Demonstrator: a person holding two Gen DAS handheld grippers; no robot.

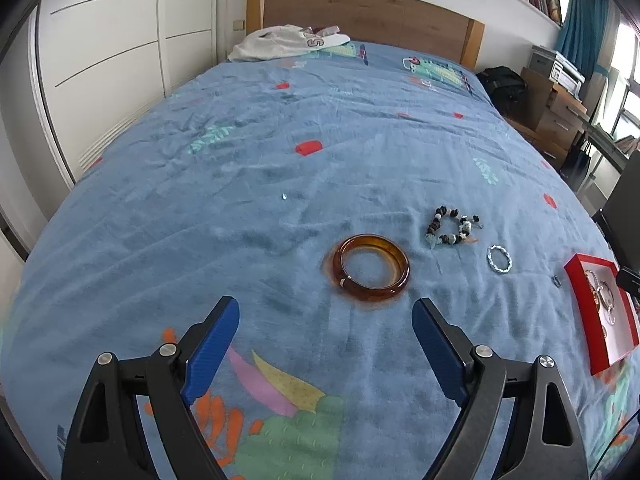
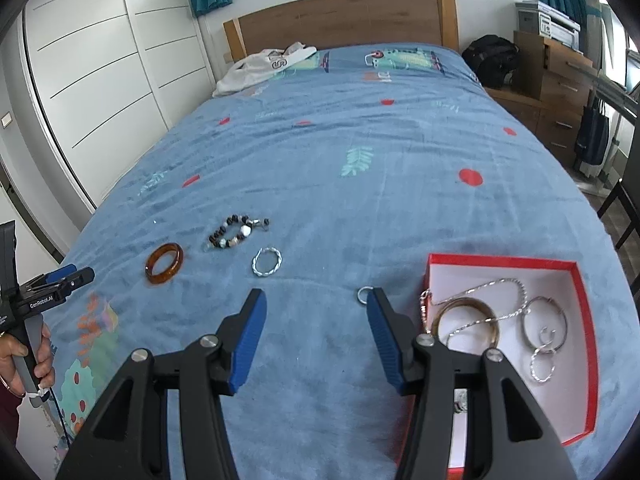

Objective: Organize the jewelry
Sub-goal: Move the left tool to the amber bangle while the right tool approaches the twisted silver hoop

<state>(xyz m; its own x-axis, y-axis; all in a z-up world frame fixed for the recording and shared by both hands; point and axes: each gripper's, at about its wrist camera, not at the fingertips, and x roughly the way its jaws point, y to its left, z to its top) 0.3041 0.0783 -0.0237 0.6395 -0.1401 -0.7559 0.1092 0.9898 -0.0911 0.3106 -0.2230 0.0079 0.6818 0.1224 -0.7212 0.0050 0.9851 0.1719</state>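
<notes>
Amber bangle ahead of L gripper, untouched

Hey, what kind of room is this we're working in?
A bedroom, almost certainly: the jewelry lies on a bed with a wooden headboard, white wardrobe doors run along one side, and a dresser stands by the window.

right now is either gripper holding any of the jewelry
No. The left gripper and right gripper are both open and empty; the amber bangle lies on the bedspread.
</notes>
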